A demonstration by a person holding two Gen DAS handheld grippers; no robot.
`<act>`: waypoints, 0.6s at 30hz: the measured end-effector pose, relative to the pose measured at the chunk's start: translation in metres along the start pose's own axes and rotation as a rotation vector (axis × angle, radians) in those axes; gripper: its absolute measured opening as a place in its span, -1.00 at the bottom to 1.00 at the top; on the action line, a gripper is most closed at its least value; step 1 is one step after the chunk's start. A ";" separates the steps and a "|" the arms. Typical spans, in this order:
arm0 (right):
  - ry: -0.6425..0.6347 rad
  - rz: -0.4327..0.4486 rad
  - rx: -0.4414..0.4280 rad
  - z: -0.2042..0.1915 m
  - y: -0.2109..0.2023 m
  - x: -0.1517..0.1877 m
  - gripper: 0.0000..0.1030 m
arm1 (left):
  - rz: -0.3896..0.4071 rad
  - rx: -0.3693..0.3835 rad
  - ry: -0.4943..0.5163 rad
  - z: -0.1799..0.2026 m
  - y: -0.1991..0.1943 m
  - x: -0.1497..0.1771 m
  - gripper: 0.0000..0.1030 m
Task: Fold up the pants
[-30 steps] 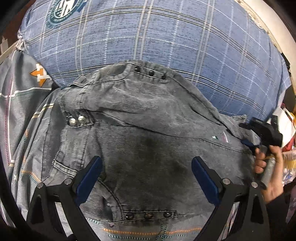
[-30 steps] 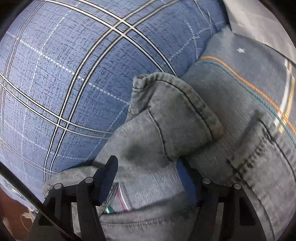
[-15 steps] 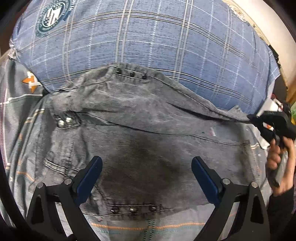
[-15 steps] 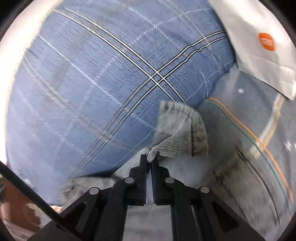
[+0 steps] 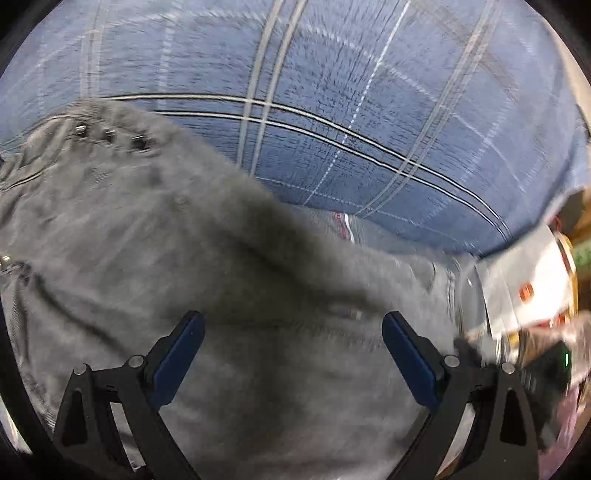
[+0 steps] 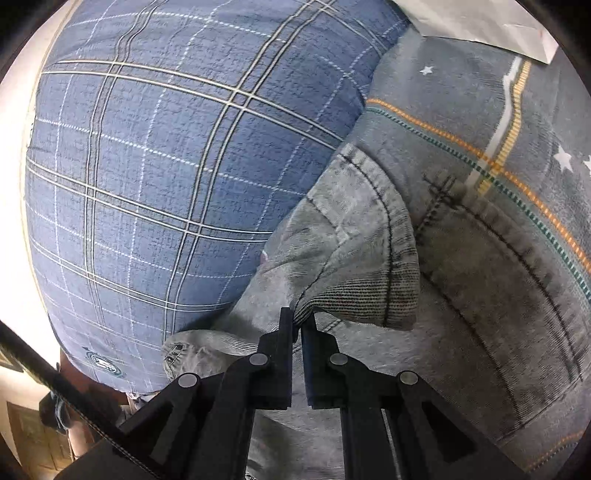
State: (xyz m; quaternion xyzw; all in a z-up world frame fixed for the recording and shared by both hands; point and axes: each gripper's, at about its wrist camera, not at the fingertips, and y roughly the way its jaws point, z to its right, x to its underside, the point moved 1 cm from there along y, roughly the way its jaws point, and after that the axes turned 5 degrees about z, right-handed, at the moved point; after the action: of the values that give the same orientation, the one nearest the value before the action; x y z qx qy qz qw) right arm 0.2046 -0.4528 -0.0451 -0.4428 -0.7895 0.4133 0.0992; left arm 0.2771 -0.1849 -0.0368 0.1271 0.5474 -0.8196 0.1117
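Since a second ago, the right gripper [image 6: 298,325] has gone from spread fingers to pinched together on a hem corner of the grey pants [image 6: 369,266], and it has lifted that corner so the hem now curls up off the bed. The left wrist view has become heavily blurred, and the blue plaid pillow [image 5: 369,110] now fills more of its far half than before.

The left gripper [image 5: 291,354] hovers low over the pants [image 5: 221,277], pointing toward the pillow, its two blue-padded fingers [image 5: 177,354] wide apart with nothing between them. The right gripper points along the bed toward the pillow [image 6: 166,166], its black fingers clamped on the cloth just in front of the camera.

One pair of pants lies spread on the grey striped bedsheet [image 6: 480,122], its far edge resting against the single pillow. Three dark studs [image 5: 107,134] show in a row at the far left of the pants. One white sheet of paper [image 6: 480,22] lies at the far right.
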 end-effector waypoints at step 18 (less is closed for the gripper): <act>0.024 0.005 -0.190 0.001 -0.027 -0.020 -0.90 | 0.143 -0.010 -0.191 0.030 -0.028 -0.009 -0.94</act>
State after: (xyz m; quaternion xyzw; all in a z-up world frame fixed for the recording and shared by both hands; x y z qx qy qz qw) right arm 0.1995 -0.4766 -0.0221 -0.4570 -0.8228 0.3316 0.0651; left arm 0.2737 -0.2015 0.0010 0.0864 0.5281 -0.8151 0.2221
